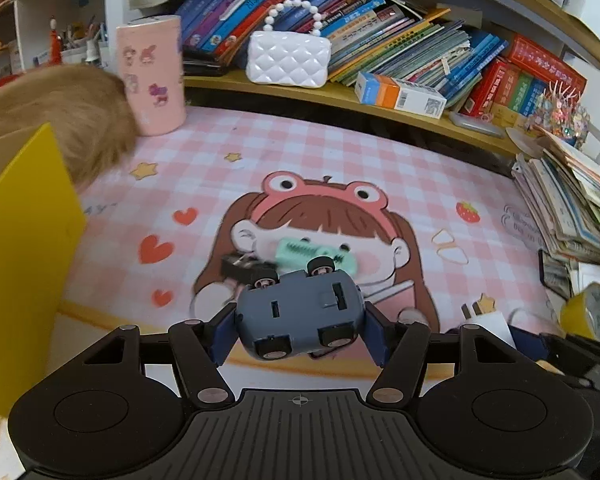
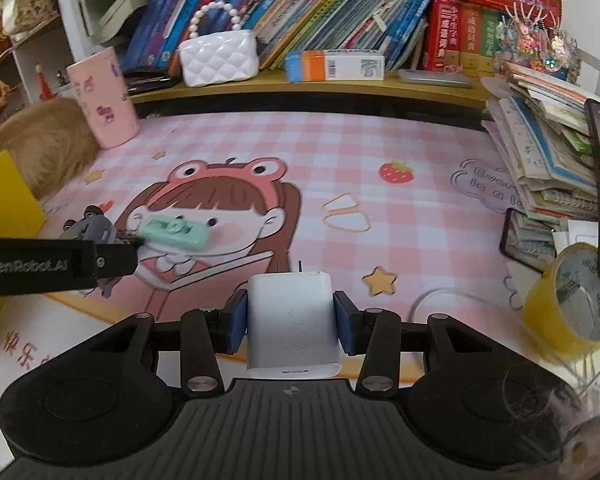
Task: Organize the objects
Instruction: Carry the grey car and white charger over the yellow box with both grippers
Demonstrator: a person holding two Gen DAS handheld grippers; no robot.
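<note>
Left hand-held gripper [image 1: 300,316] clamps an upturned grey plastic toy car [image 1: 296,312], right hand-held gripper [image 2: 290,320] a white plastic charger block [image 2: 290,320]; next, probably carrying both to the yellow box [image 1: 24,248] at the table's left edge.

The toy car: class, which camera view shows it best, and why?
The left wrist view. There the toy car fills the centre, upside down, wheels up, clamped in the left gripper. In the right wrist view, only a small grey part peeks out at the left edge, behind that gripper's black arm.

Messy shelf up top: leaning books [image 1: 340,20], white quilted purse [image 1: 288,58] center, pink sticker cup [image 1: 152,76] upper left.
</note>
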